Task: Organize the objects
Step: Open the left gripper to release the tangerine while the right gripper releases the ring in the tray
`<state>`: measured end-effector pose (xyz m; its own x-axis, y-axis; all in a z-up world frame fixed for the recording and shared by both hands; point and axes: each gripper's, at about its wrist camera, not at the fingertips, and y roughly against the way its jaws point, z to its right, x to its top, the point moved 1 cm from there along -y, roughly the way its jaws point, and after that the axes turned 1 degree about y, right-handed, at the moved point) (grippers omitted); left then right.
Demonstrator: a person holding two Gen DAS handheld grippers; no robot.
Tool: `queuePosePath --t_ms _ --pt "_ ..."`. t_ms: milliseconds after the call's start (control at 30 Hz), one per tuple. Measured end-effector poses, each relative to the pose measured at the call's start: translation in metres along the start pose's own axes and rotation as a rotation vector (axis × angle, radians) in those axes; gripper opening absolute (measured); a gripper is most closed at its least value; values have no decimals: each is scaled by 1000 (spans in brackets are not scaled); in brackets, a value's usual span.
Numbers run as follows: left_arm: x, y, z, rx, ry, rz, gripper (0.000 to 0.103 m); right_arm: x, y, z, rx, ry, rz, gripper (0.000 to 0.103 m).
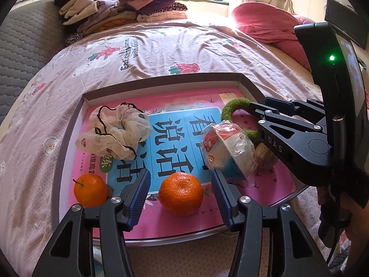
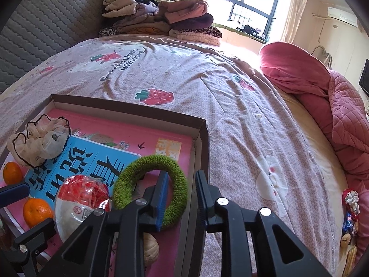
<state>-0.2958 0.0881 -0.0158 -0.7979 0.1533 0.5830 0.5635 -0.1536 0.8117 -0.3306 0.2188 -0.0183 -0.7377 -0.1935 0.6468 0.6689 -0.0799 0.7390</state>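
A shallow cardboard tray (image 1: 69, 138) lies on the bed with a pink and blue book (image 1: 175, 127) flat inside it. My left gripper (image 1: 181, 191) is open, its blue pads either side of an orange (image 1: 181, 194) on the book. A second orange (image 1: 90, 190) sits to the left. A cream scrunchie (image 1: 115, 133), a plastic-wrapped bowl (image 1: 228, 147), a walnut (image 1: 265, 157) and a green fuzzy ring (image 1: 233, 106) also lie in the tray. My right gripper (image 2: 182, 198) is open, one finger over the green ring (image 2: 152, 182), the other above the tray wall (image 2: 200, 161).
The tray sits on a pink strawberry-print bedspread (image 2: 207, 80). Folded clothes (image 2: 156, 20) are stacked at the far side. A red quilt (image 2: 322, 97) lies at the right. Small snack packets (image 2: 350, 212) lie at the bed's right edge.
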Motion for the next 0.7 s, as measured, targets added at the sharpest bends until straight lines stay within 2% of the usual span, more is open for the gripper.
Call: queuePosePath --t_ms 267,400,700 --pt "1 7 0 -2 6 14 59 2 4 3 5 -12 10 25" --pt "1 11 1 5 5 18 66 3 5 3 10 -15 11 25" --pt "3 20 1 24 15 36 68 5 12 6 25 -28 25 26"
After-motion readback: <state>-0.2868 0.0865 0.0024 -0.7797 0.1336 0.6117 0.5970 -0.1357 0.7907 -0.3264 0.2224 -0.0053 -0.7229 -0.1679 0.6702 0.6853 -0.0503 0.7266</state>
